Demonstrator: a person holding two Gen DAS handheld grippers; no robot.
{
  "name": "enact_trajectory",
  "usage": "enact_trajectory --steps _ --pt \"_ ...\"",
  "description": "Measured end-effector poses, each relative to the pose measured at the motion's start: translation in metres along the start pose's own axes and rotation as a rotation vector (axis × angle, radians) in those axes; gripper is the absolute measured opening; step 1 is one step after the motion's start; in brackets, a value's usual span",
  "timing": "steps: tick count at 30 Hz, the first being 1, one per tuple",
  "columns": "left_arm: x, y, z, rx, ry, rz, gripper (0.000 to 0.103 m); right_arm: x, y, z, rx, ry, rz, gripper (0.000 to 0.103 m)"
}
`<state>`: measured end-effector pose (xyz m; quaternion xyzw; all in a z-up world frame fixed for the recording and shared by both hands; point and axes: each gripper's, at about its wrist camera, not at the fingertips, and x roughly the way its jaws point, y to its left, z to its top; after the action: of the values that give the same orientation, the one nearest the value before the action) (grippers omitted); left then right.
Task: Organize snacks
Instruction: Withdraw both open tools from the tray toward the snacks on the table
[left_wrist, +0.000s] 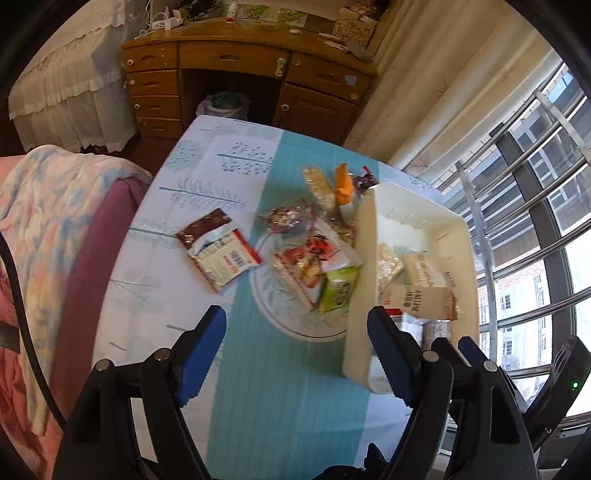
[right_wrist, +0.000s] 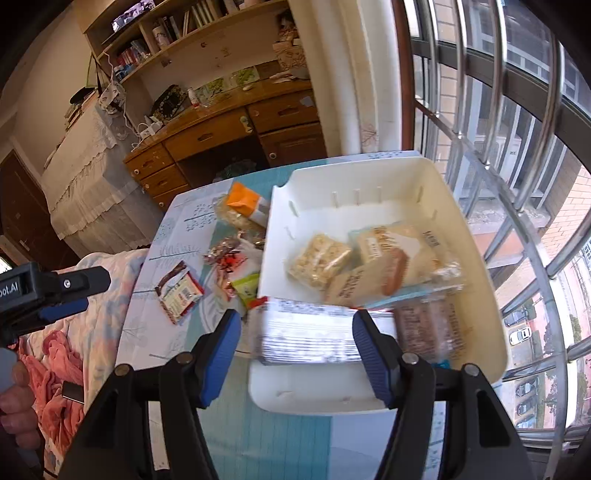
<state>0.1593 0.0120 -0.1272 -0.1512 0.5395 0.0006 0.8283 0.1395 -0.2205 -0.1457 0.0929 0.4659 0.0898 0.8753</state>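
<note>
A white plastic bin (right_wrist: 476, 243) stands on the table at the right and holds several snack packs: a rice-crisp bar (right_wrist: 319, 262), beige packs and a brown pack (right_wrist: 428, 325). My right gripper (right_wrist: 295, 350) is open above the bin's near edge; a silver-white packet (right_wrist: 310, 332) lies blurred between its fingers, not clamped. My left gripper (left_wrist: 295, 347) is open and empty over the tablecloth, left of the bin (left_wrist: 360, 280). Loose snacks lie on a glass plate (left_wrist: 280, 314): a green packet (left_wrist: 338, 291) and a red-and-white pack (left_wrist: 306, 266). A brown-and-white packet (left_wrist: 218, 251) lies apart to the left.
An orange-topped pack (left_wrist: 343, 182) and a pale crisp bar (left_wrist: 317, 184) lie at the table's far side. A wooden desk (left_wrist: 240, 77) stands beyond the table. A bed with a blanket (left_wrist: 44, 229) is at the left, window bars (left_wrist: 535, 192) at the right.
</note>
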Motion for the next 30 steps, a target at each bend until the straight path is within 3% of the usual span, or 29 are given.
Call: enact_trajectory --steps 17,30 --pt "0.001 0.087 0.023 0.046 0.065 0.038 0.078 0.041 0.088 -0.011 0.022 0.039 0.037 0.063" --pt "0.046 0.125 0.044 0.152 0.200 0.042 0.078 0.079 0.123 -0.021 0.101 0.095 -0.023 0.064"
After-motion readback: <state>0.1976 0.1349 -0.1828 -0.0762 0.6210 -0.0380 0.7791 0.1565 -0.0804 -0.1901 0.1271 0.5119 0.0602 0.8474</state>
